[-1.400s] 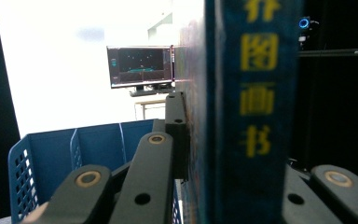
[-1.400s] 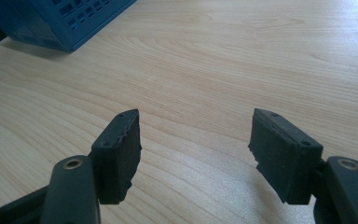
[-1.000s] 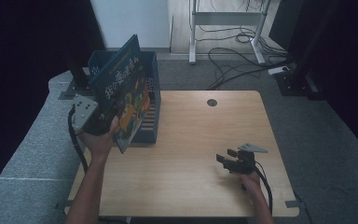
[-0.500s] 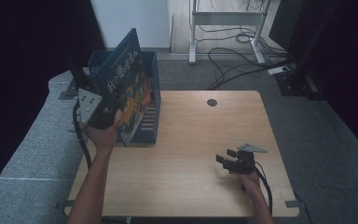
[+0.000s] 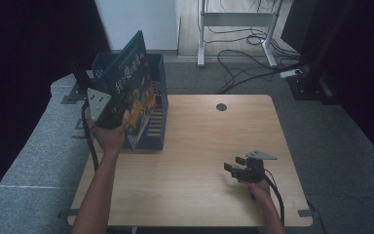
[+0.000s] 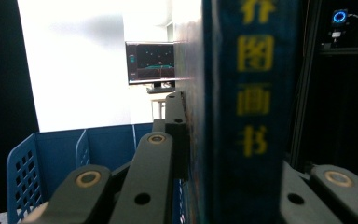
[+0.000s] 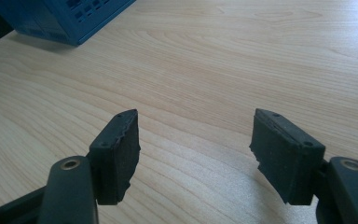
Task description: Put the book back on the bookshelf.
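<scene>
A large dark-blue picture book with yellow characters on its spine stands tilted over the blue slotted crate at the table's left edge. My left gripper is shut on the book near its lower edge, one jaw on each cover. In the left gripper view the spine runs upright between the jaws, with the crate's wall below and behind it. My right gripper rests low over the wooden table near the front right. It is open, with bare wood between its pads.
A round cable hole sits at the table's far middle. Grey padded surface borders the left side. A white desk frame and cables lie on the floor behind. A corner of the crate shows far ahead in the right gripper view.
My left hand has carried the book a little farther away and up over the crate, standing it more upright. The right gripper has stayed still.
</scene>
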`<act>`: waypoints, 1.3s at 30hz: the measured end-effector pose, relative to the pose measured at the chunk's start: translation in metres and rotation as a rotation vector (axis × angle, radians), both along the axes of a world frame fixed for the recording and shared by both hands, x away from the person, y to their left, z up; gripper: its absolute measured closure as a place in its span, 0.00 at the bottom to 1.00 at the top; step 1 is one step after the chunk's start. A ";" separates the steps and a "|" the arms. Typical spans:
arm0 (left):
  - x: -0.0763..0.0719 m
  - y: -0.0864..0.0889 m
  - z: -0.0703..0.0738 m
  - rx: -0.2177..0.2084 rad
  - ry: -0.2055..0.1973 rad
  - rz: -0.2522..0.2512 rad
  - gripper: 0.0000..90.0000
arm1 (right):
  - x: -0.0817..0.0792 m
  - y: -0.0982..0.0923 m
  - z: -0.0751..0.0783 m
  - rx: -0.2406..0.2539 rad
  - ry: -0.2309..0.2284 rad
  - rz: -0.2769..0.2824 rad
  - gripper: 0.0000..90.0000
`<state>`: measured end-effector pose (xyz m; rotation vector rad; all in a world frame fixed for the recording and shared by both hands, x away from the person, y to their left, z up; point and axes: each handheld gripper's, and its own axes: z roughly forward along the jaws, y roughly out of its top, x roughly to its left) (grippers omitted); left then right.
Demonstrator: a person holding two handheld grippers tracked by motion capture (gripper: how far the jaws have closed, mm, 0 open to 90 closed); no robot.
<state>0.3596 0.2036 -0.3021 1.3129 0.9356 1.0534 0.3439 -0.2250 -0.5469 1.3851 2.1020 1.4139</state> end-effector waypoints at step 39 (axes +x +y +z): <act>0.069 -0.029 -0.023 0.011 0.046 0.056 0.91 | 0.001 0.001 -0.005 -0.035 0.043 -0.006 0.35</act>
